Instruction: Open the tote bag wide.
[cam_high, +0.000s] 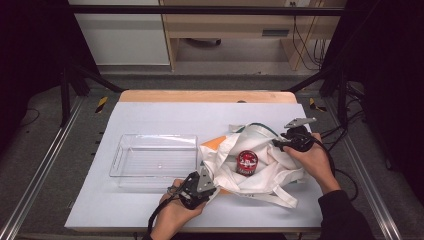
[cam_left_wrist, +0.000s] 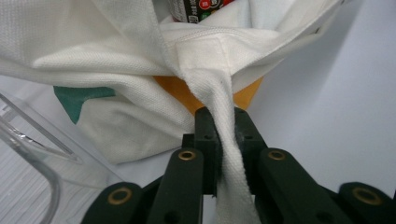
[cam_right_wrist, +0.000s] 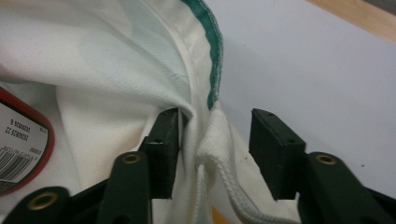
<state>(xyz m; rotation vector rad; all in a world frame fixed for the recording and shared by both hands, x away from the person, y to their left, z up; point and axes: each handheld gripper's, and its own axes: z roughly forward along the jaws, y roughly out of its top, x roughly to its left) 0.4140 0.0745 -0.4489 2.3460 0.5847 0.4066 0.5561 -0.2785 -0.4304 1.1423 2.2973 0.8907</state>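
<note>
Open counter (cam_high: 165, 117) along far edge and left corners; blocked mid-left by clear tray (cam_high: 152, 155), mid-right by bag (cam_high: 262, 162).

A white-topped table (cam_high: 150, 112) carries a clear plastic tray (cam_high: 152, 155) beside a white cloth bag (cam_high: 255, 165)

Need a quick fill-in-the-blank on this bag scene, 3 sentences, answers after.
1. The left gripper is shut on the bag's ____.
2. The can sits inside the ____.
3. The clear tray lies to the ____ of the bag in the high view.
The right gripper stands open around the bag's rim.

Answers: strap; bag; left
</note>
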